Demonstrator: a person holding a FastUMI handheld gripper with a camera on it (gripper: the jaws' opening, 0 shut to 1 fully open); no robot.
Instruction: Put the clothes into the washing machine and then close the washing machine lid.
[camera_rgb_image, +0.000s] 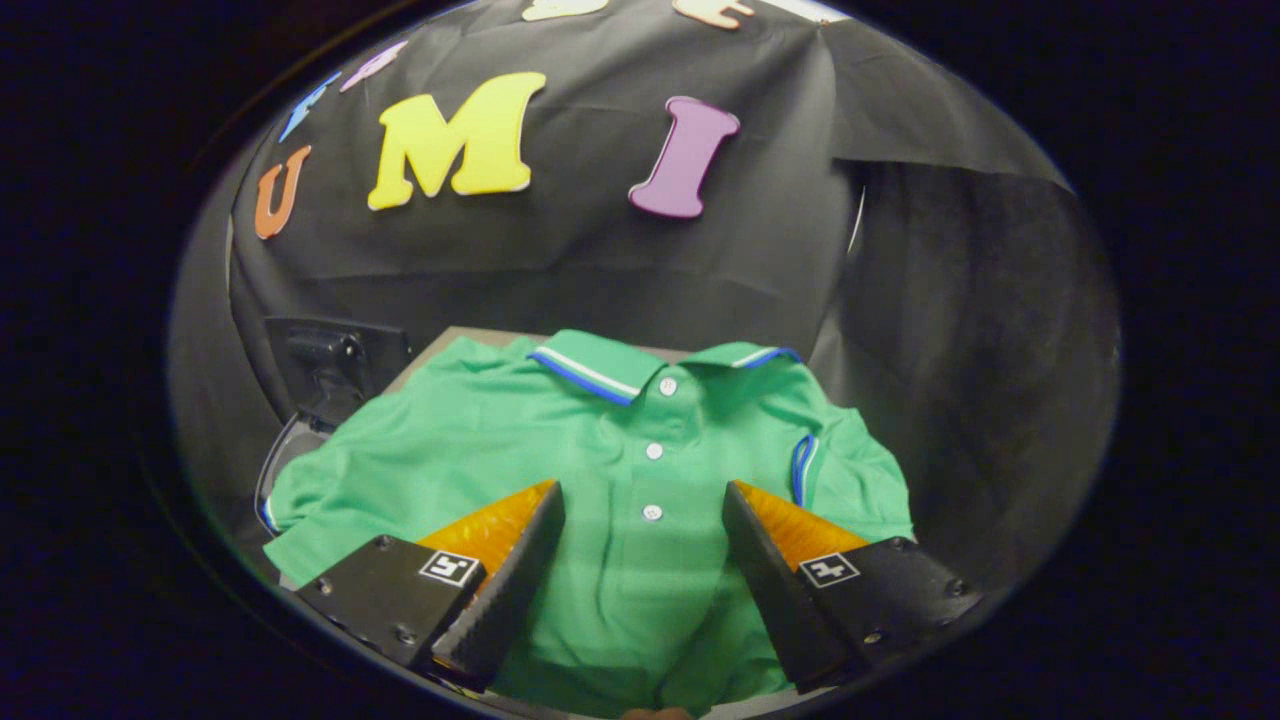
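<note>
Green shirt (600, 470) lies flat at 12 o'clock, collar farthest, long axis running away from the hand-held gripper (645, 560), whose fingers spread wide, holding nothing.

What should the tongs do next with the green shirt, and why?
Probably dip down and pinch the shirt. The tongs are open, one finger on each side of the button strip, with the green shirt lying spread flat and not yet gripped. It has to be grabbed before it can go anywhere.
</note>
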